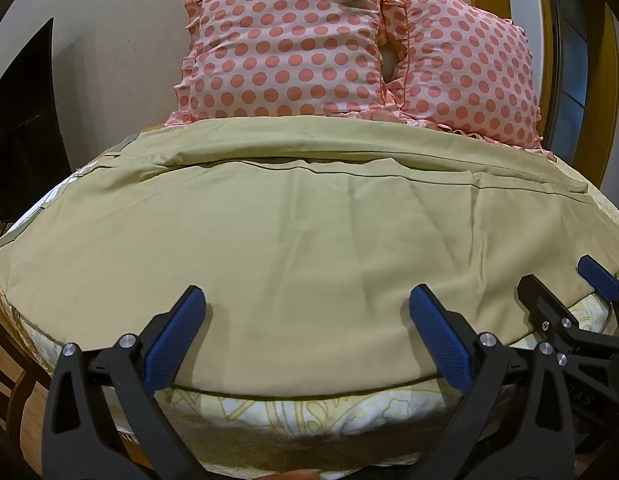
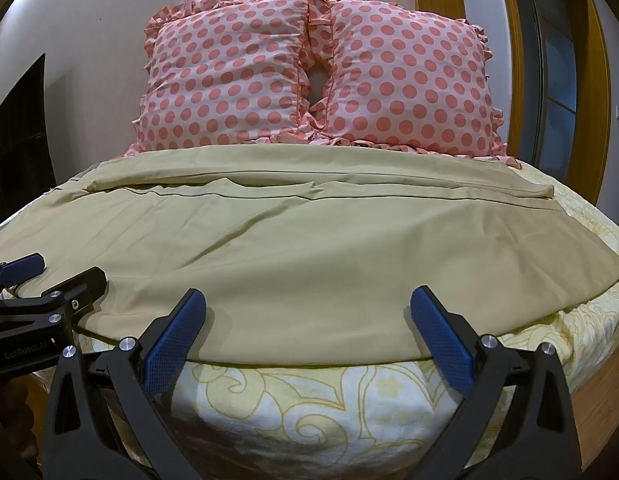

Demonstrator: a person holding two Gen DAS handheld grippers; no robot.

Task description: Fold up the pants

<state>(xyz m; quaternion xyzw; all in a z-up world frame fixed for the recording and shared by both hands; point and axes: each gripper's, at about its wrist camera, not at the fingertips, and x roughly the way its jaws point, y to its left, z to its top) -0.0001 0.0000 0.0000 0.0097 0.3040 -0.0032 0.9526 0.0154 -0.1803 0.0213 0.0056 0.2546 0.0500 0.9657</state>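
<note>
Now both hand-held grippers, left [image 1: 307,312] and right [image 2: 307,312], gape wide above the pants' [image 1: 289,240] near edge on the bed [image 2: 309,396]; "GenRobot.AI" marks the left.

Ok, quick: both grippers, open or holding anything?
Left gripper: open, holding nothing, over the near edge of the khaki pants.
Right gripper: open, holding nothing, same edge.

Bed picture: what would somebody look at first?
Probably the two pink polka-dot ruffled pillows propped against the wall at the head of the bed. Next, the big khaki-tan pants spread flat across the yellow floral bedsheet, with both blue-padded black grippers, left and right, open at their near edge.
</note>
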